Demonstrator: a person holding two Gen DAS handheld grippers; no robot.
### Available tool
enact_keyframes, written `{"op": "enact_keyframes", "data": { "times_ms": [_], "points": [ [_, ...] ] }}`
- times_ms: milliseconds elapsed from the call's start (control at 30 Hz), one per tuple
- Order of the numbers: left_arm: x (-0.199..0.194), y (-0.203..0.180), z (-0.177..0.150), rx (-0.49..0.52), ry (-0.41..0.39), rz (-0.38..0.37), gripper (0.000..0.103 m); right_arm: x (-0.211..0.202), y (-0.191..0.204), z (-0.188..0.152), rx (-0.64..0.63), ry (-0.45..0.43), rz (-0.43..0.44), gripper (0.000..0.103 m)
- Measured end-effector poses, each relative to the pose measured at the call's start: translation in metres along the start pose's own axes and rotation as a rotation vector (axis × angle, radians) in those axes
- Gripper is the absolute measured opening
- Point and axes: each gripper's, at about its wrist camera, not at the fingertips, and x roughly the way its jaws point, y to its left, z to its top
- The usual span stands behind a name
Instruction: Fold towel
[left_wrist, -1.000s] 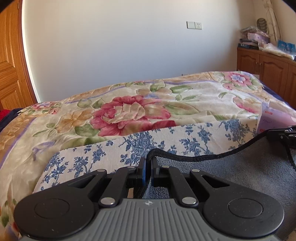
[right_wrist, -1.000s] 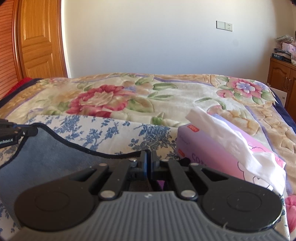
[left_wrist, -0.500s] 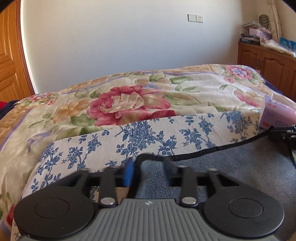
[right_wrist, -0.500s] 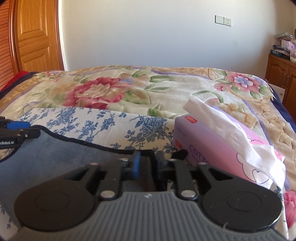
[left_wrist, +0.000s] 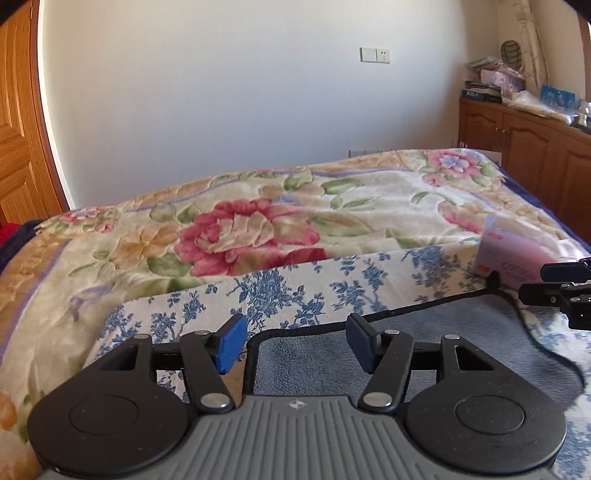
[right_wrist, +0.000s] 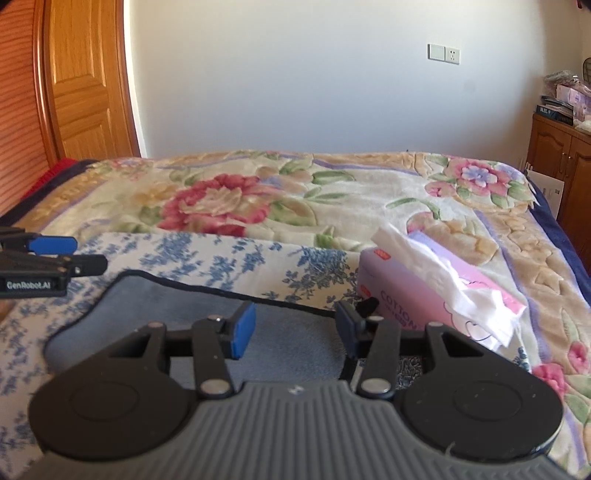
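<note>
A grey-blue towel with a black edge (left_wrist: 443, 343) lies flat on a blue-flowered cloth (left_wrist: 295, 288) on the bed; it also shows in the right wrist view (right_wrist: 177, 314). My left gripper (left_wrist: 295, 341) is open and empty over the towel's near left corner. My right gripper (right_wrist: 295, 326) is open and empty over the towel's right end. The right gripper's tips show at the right edge of the left wrist view (left_wrist: 554, 288). The left gripper shows at the left edge of the right wrist view (right_wrist: 48, 258).
A pink tissue box (right_wrist: 436, 299) with white tissue sticking out stands just right of the towel. A floral blanket (left_wrist: 258, 229) covers the bed. A wooden cabinet (left_wrist: 524, 147) stands at the right, a wooden door (right_wrist: 85, 85) at the left.
Both grippers were shut on the towel's edge a second ago. They have opened and let go, and the towel now lies flat on the cloth.
</note>
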Motion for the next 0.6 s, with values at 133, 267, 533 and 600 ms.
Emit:
{"op": "enact_keyframes", "data": {
  "times_ms": [133, 267, 533, 600],
  "points": [
    [-0.023, -0.001, 0.006, 0.0, -0.006, 0.004, 0.067, -0.021, 0.007, 0.005, 0.005, -0.013, 0.005, 0.049],
    [-0.044, 0.001, 0.009, -0.018, -0.007, 0.003, 0.069, -0.041, 0.013, 0.008, -0.004, -0.025, -0.003, 0.049],
    [-0.079, 0.001, 0.008, -0.026, -0.017, 0.016, 0.082, -0.07, 0.02, 0.0, 0.01, -0.036, -0.014, 0.049],
    [-0.088, 0.0, 0.008, -0.019, -0.021, 0.019, 0.084, -0.076, 0.023, -0.003, 0.008, -0.035, -0.015, 0.05]
  ]
}}
